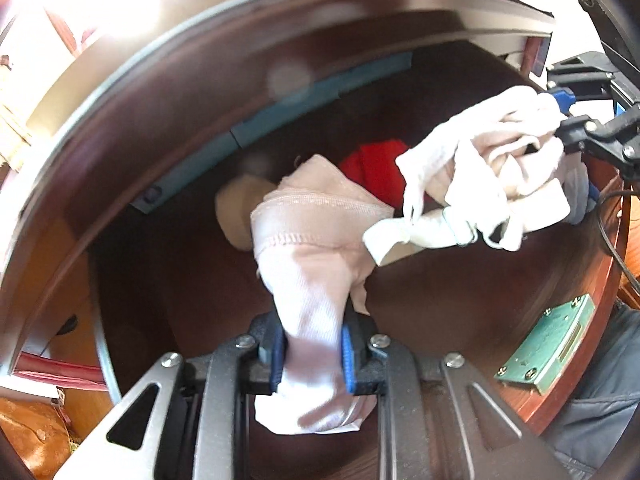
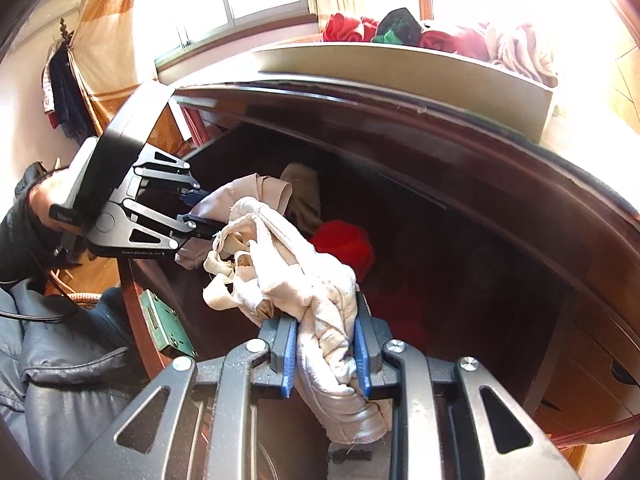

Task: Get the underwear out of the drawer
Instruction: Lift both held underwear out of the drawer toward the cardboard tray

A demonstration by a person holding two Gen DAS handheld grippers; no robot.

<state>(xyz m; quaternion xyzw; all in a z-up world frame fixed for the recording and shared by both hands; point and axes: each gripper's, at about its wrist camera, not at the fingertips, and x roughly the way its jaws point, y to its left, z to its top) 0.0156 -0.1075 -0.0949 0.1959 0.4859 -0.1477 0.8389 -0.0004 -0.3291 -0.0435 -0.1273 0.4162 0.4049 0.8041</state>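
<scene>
Both claws clamped on underwear above the open drawer.
Left claw grips a pale pink garment; right claw pinches a cream bundle, both lifted over the dark drawer. Red underwear remains inside. The removal step seems midway; next, carry both clear of the rim.

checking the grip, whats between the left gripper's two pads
A pale pink garment is pinched between the left gripper pads, seen in the left wrist view.
</scene>
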